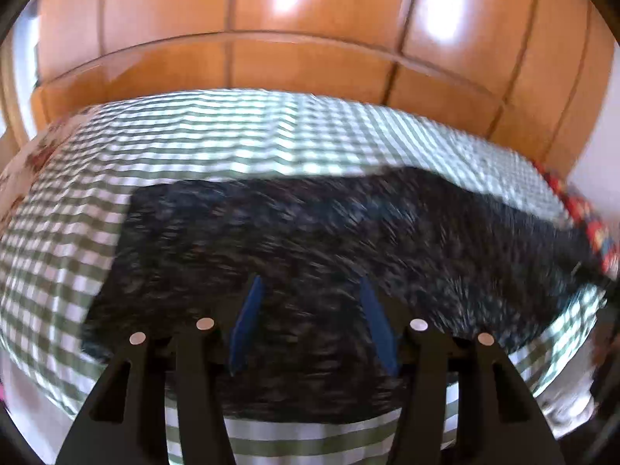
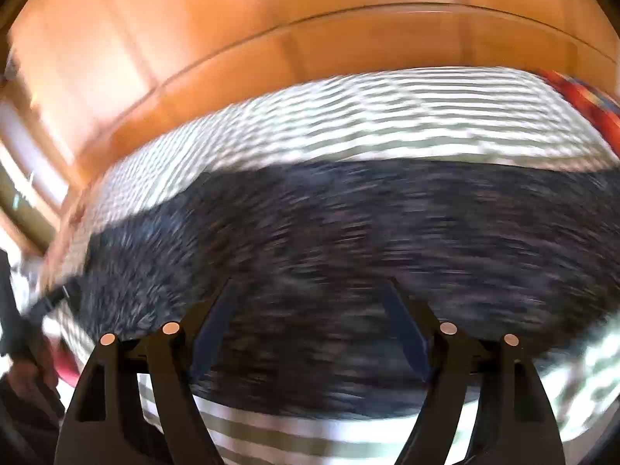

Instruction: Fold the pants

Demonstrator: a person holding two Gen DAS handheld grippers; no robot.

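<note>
Dark speckled fabric pants (image 1: pixel 310 232) lie spread flat on a green-and-white checked bedcover (image 1: pixel 193 135), before an orange wooden wardrobe (image 1: pixel 271 58). Left gripper (image 1: pixel 312 290) and right gripper (image 2: pixel 310 290) hover above, tilted downward, jaws parted, holding nothing.

No text, label, brand, number or sign can be read in either view; both are blurred.
</note>
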